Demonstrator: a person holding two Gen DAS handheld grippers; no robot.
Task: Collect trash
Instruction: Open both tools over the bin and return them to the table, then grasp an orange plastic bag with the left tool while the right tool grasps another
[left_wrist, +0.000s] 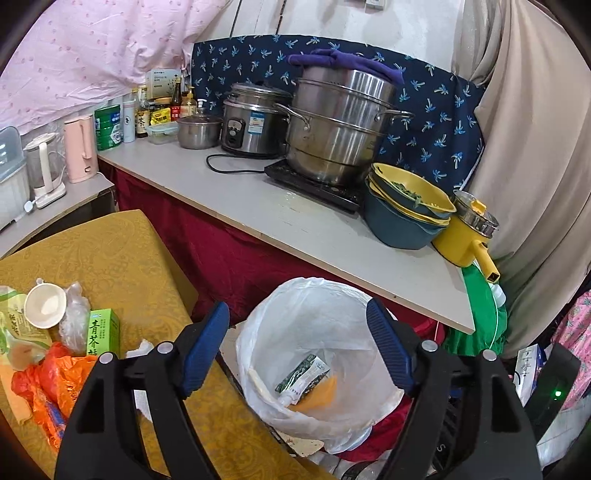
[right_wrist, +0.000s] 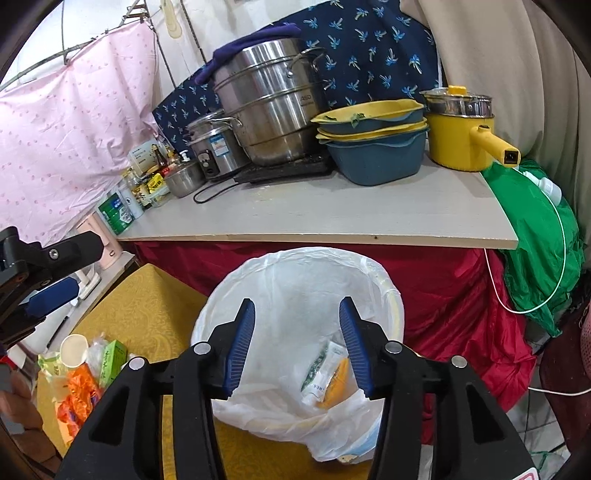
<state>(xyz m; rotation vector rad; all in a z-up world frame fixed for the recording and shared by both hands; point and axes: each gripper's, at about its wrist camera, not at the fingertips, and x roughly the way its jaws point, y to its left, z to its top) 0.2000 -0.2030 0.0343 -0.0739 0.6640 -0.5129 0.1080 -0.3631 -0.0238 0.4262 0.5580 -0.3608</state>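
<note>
Behind: two steel pots (left_wrist: 332, 122) (stacked), one bin (left_wrist: 314, 295).

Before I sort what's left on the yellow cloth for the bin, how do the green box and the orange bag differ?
The green box is rigid and stands upright; the orange bag is soft, crumpled and lies flat. The box is green with printed characters; the bag is bright orange. The box sits behind the bag, nearer the white cup. Both lie in one pile on the yellow cloth, outside the lined bin.
</note>
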